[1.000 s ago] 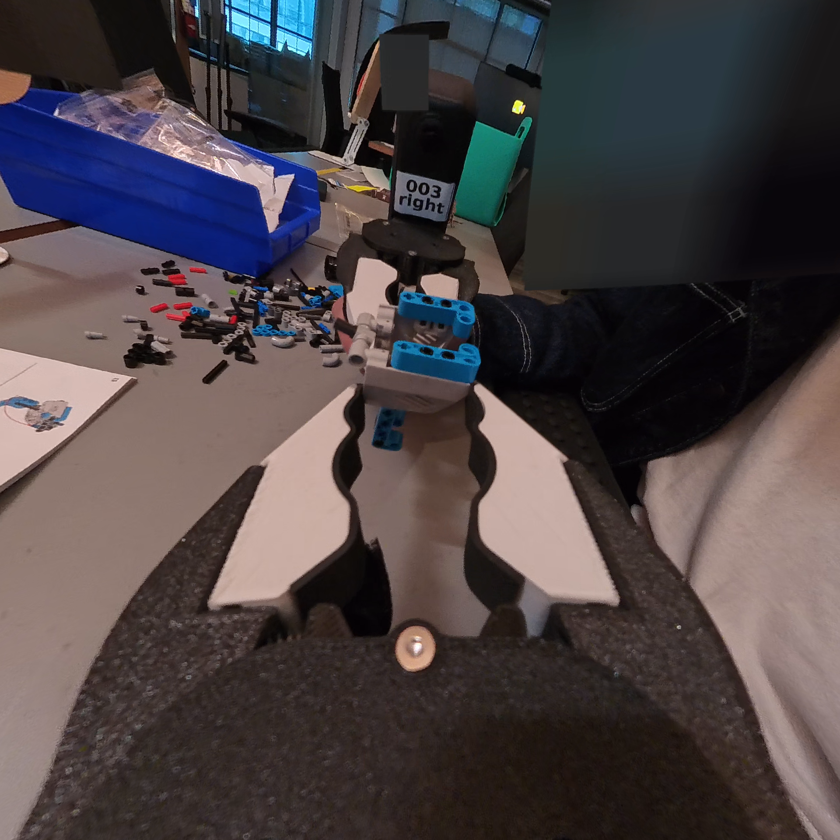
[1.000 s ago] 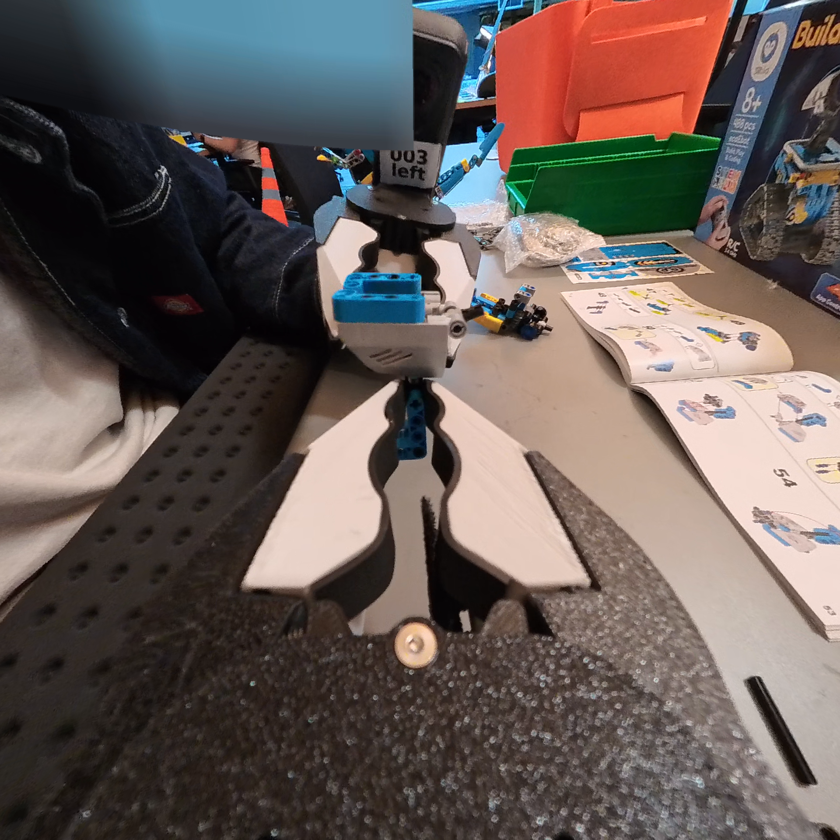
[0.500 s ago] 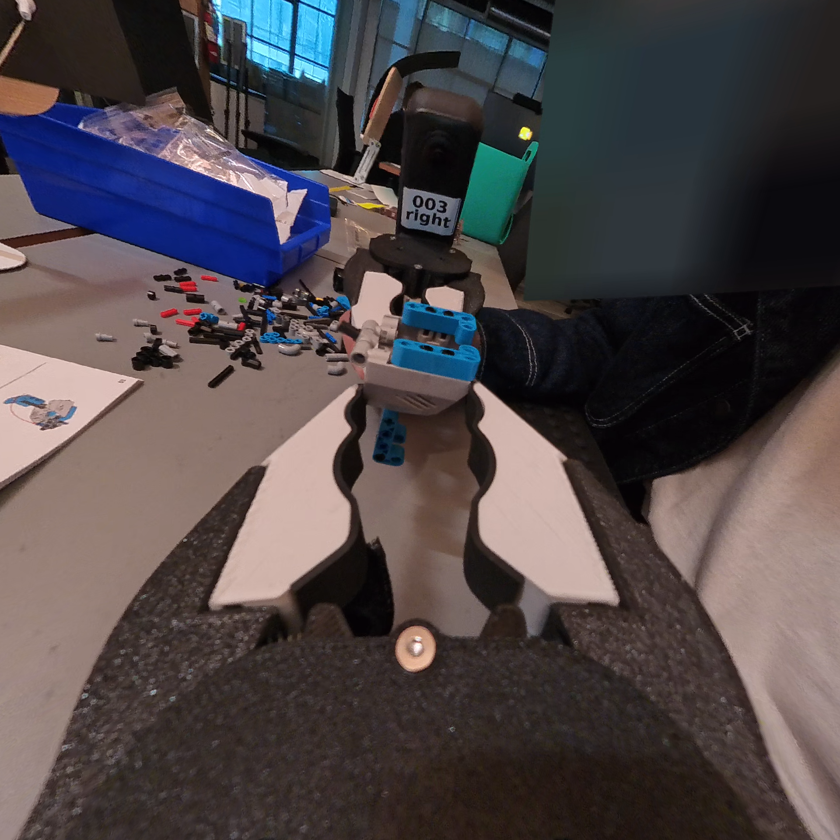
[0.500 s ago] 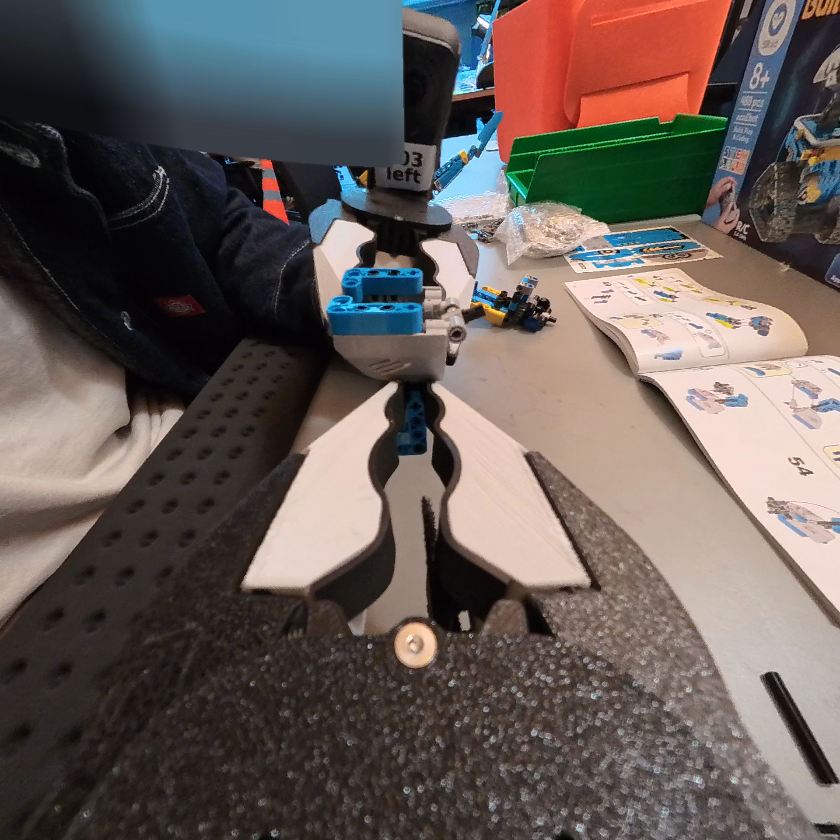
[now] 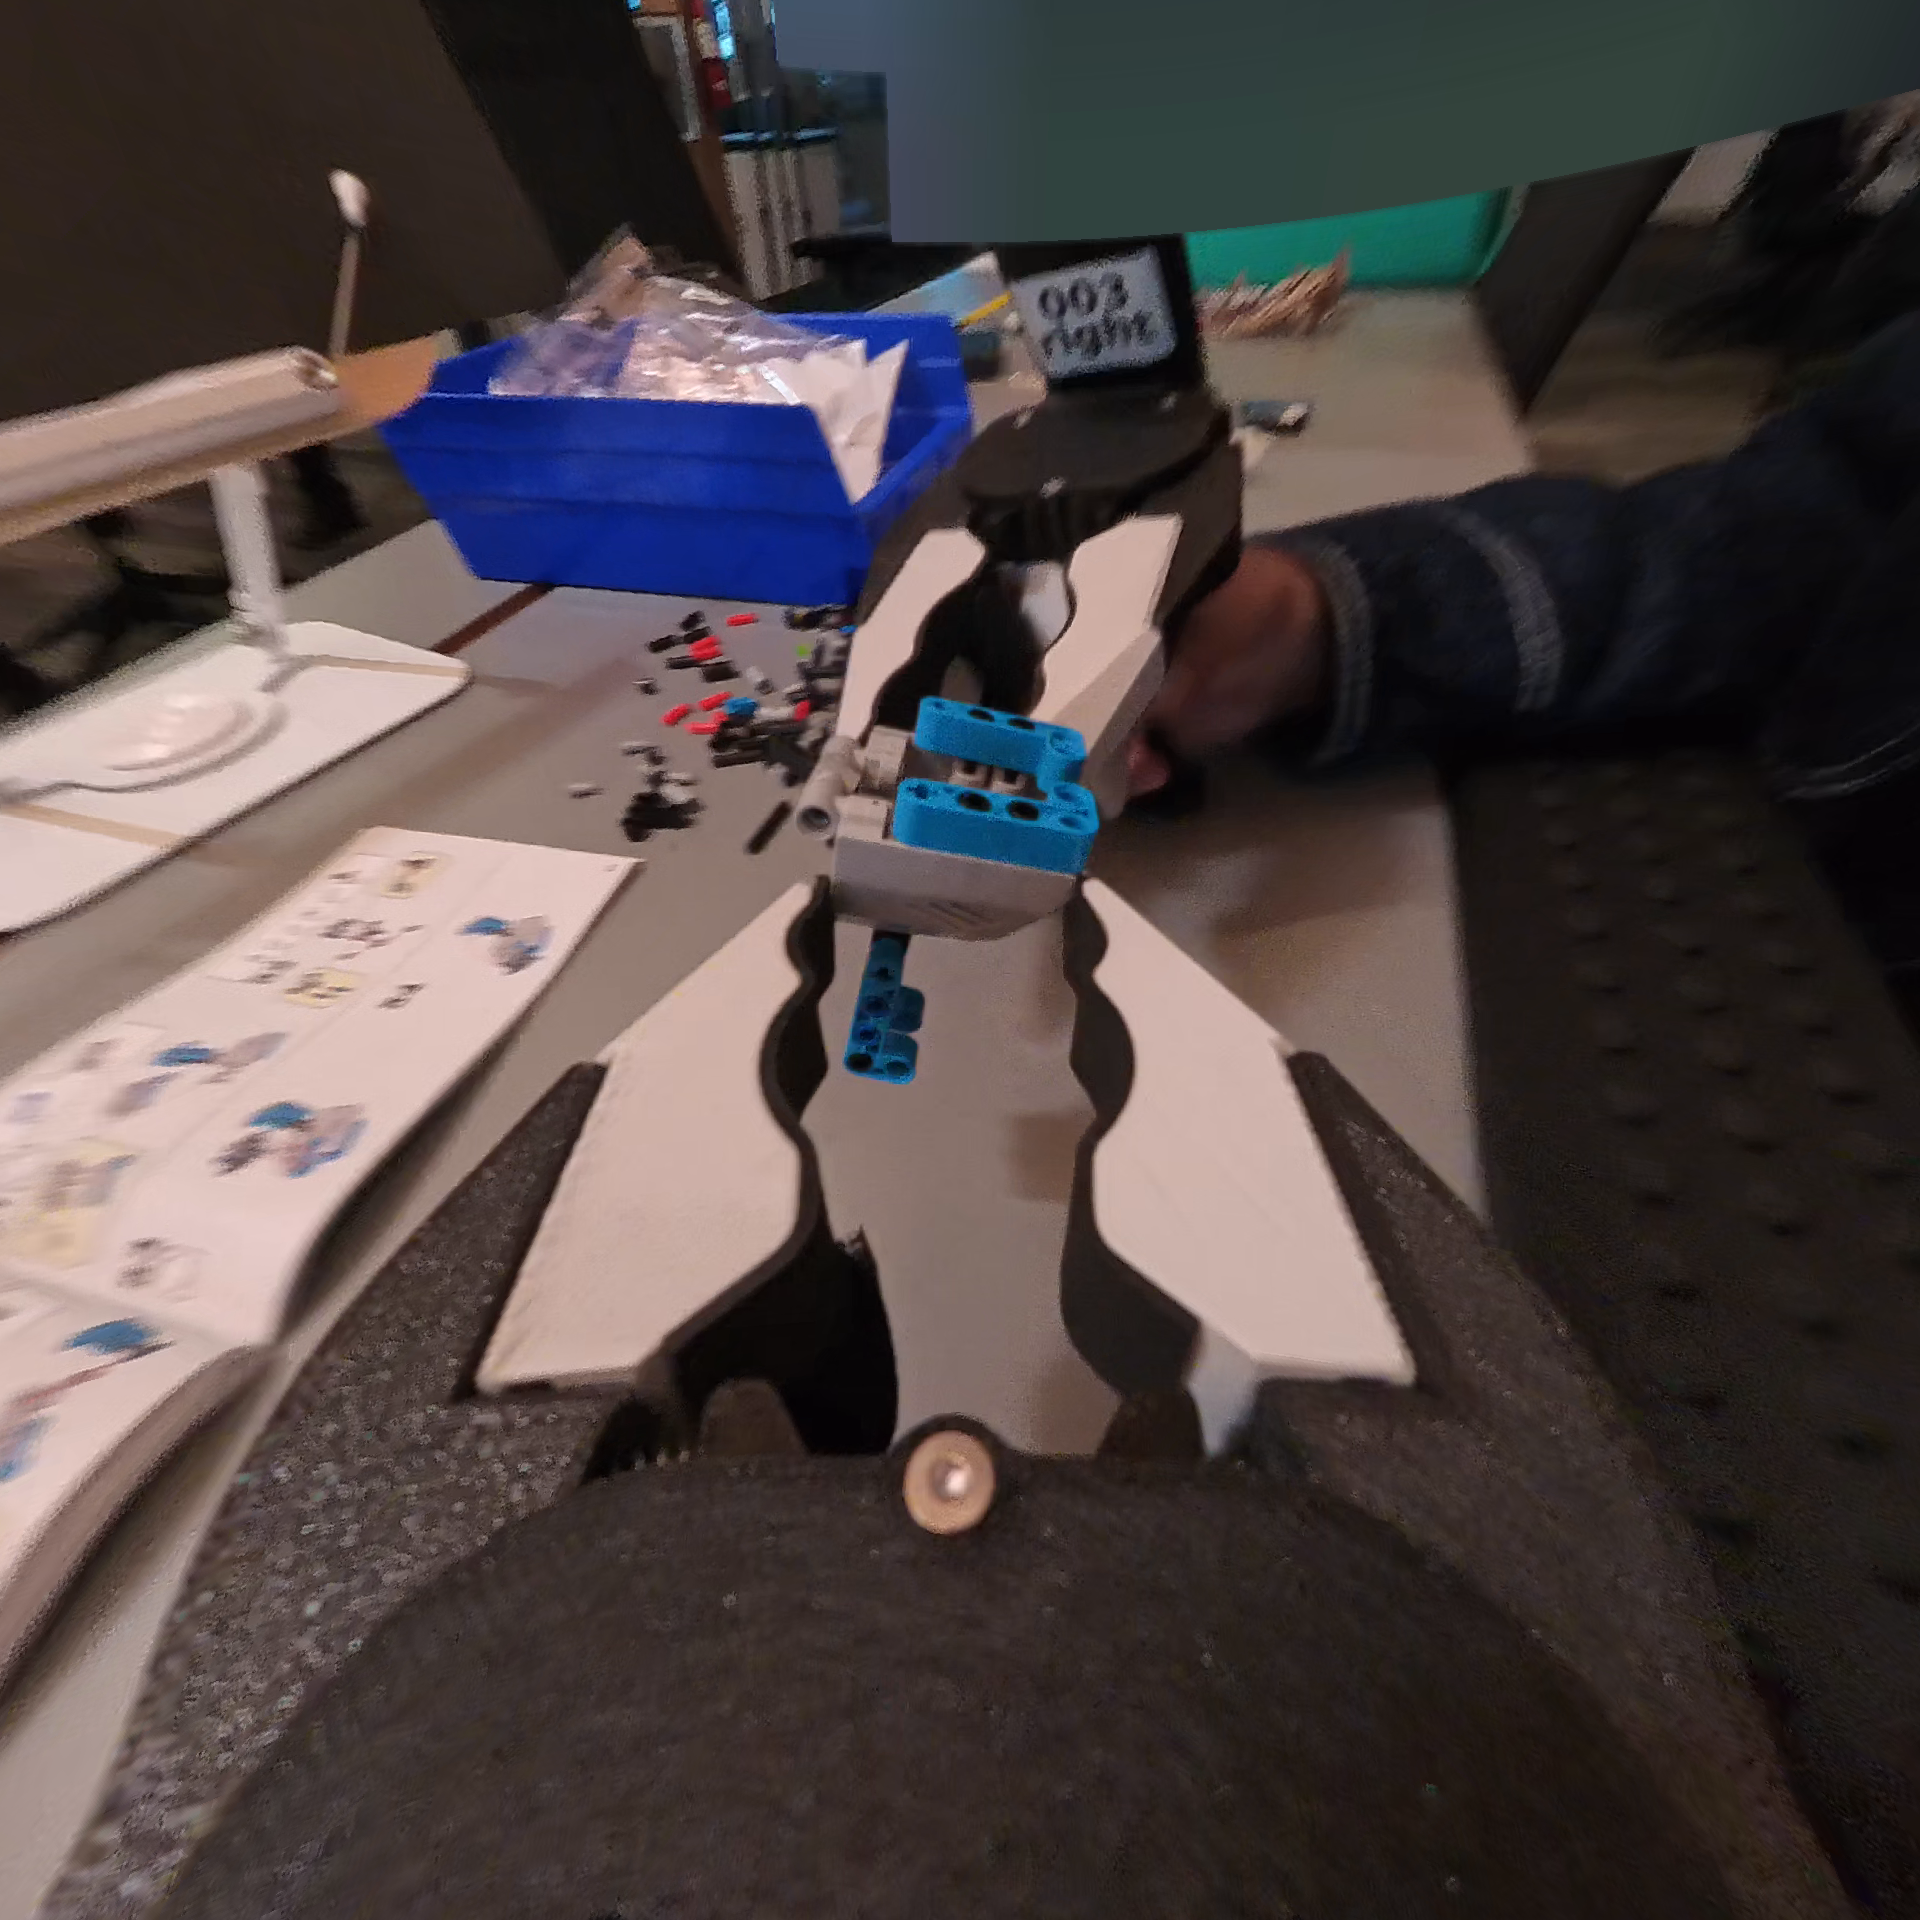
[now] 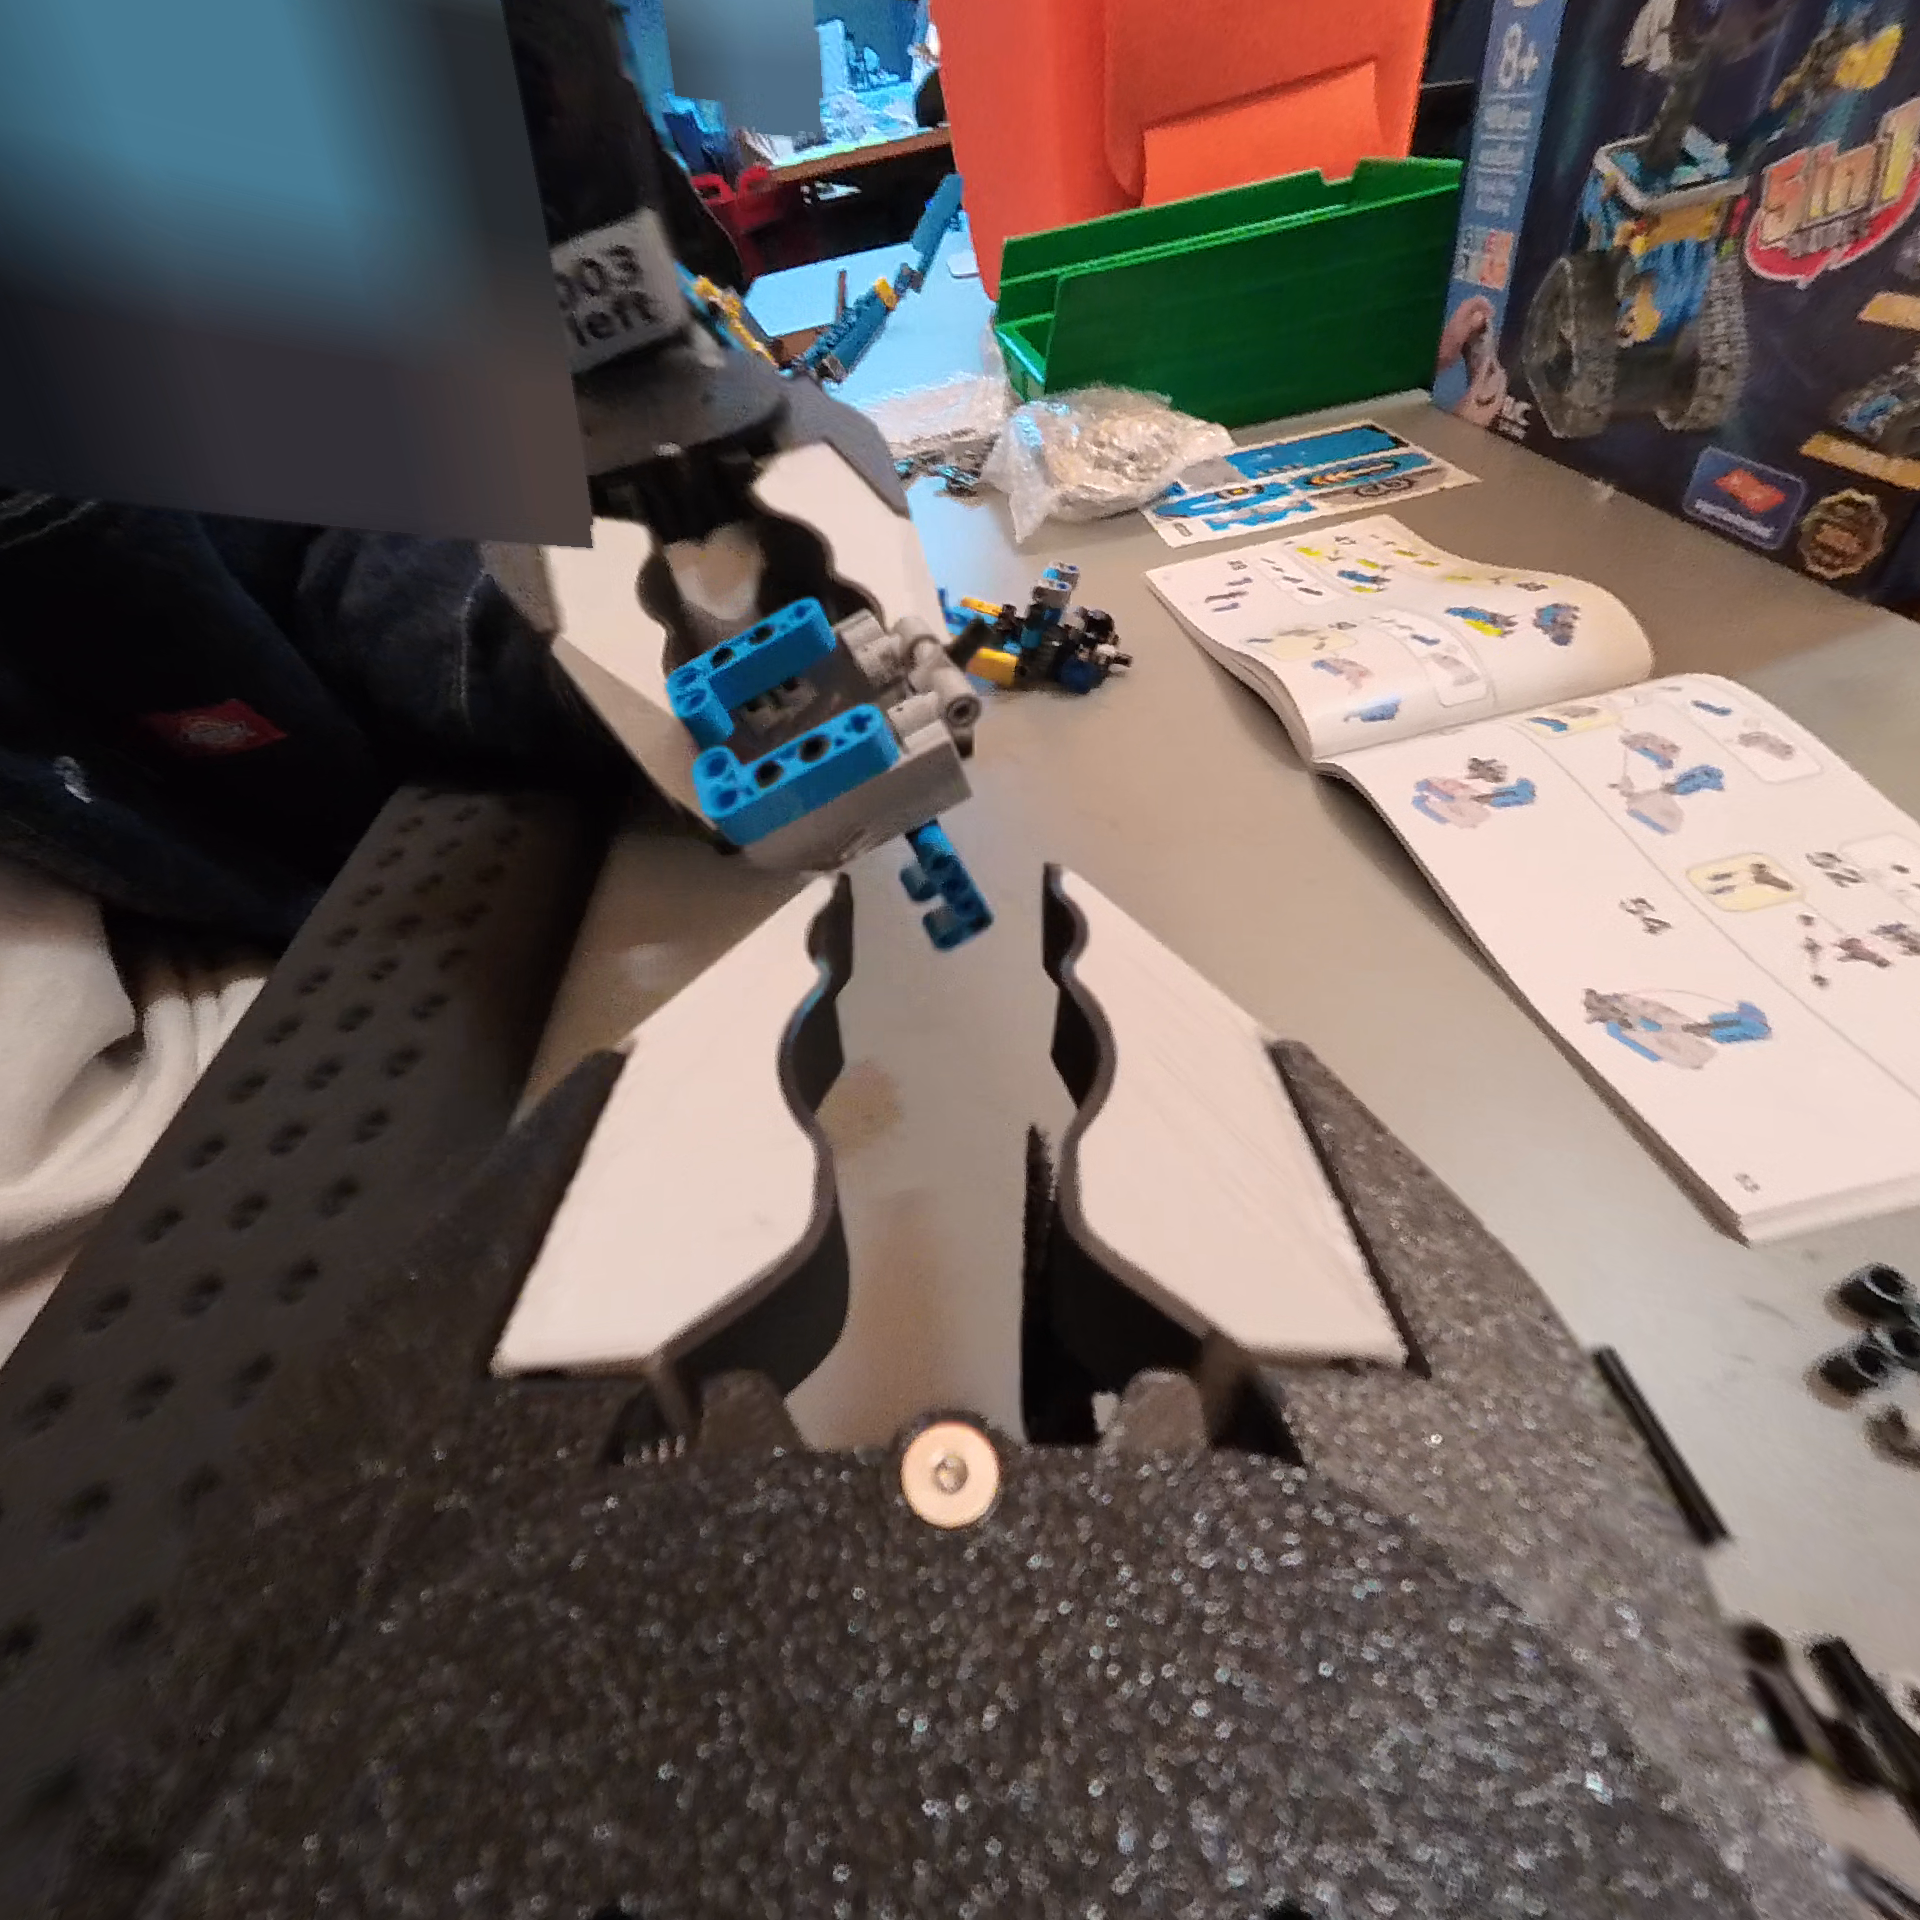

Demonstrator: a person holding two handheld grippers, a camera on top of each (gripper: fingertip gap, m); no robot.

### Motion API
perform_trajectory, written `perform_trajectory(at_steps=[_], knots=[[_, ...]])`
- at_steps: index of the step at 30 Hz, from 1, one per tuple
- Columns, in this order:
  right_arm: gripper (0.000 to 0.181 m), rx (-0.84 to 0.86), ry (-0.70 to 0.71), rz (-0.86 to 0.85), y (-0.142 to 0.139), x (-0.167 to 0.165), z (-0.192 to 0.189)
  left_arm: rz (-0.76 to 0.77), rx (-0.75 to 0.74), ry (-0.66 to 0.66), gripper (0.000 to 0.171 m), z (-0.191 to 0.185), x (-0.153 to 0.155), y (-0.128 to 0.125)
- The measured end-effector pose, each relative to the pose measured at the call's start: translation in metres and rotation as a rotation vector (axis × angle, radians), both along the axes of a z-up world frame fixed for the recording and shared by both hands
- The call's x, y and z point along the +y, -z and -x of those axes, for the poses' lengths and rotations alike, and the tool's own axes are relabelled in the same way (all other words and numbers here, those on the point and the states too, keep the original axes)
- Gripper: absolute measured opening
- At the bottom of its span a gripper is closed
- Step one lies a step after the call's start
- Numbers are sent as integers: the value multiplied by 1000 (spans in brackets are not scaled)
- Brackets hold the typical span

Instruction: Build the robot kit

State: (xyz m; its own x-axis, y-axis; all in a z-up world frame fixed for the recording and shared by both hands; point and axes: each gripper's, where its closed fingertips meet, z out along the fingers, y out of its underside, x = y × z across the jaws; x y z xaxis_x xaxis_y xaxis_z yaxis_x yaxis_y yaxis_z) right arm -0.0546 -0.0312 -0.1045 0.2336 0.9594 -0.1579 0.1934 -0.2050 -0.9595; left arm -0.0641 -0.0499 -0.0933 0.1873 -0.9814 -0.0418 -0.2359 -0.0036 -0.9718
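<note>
The left claw (image 5: 940,914) stands part open, its tips clamped on the grey base of the brick assembly (image 5: 961,831), which hangs above the near edge of the surface (image 5: 582,727). The right claw (image 6: 945,883) stands open and holds nothing; a blue beam (image 6: 945,883) dangles between its tips, apparently untouched. The assembly is judged light, rigid and smooth, with press-fit joints likely to separate; grip the grey block. Farther off lies an instruction booklet (image 6: 1558,831).
</note>
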Motion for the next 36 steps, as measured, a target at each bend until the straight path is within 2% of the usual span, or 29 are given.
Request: perform_trajectory(at_steps=[3,5,7,9,12,14,17,18,22,25,28,30,32,36], knots=[[49,-4,47,67,4,11,-10,-173,95,-128,44,5,16,6],[61,91,42,153,-5,10,-3,-315,230,-259,44,11,35,19],[71,96,87,199,-2,14,9,-468,378,-364,44,15,49,31],[69,29,182,204,10,23,17,-590,507,-422,44,16,56,41],[61,-7,233,229,17,27,20,-748,568,-445,45,9,53,39],[59,29,245,243,11,29,17,-836,630,-454,45,6,53,42],[41,53,278,245,5,34,9,-1022,719,-473,44,5,52,41],[45,55,270,259,5,33,9,-1056,736,-484,44,4,51,39],[47,42,273,265,6,32,10,-1090,781,-508,44,5,53,39],[58,4,277,229,7,29,15,-1041,808,-524,44,7,58,43],[53,-52,316,154,9,32,14,-1040,810,-534,44,7,58,43],[56,-79,334,119,10,34,15,-1049,808,-540,44,3,56,41],[45,-118,365,98,13,38,10,-1049,796,-535,44,-1,53,40],[44,-100,316,114,14,35,9,-1030,756,-513,44,-4,49,39]])
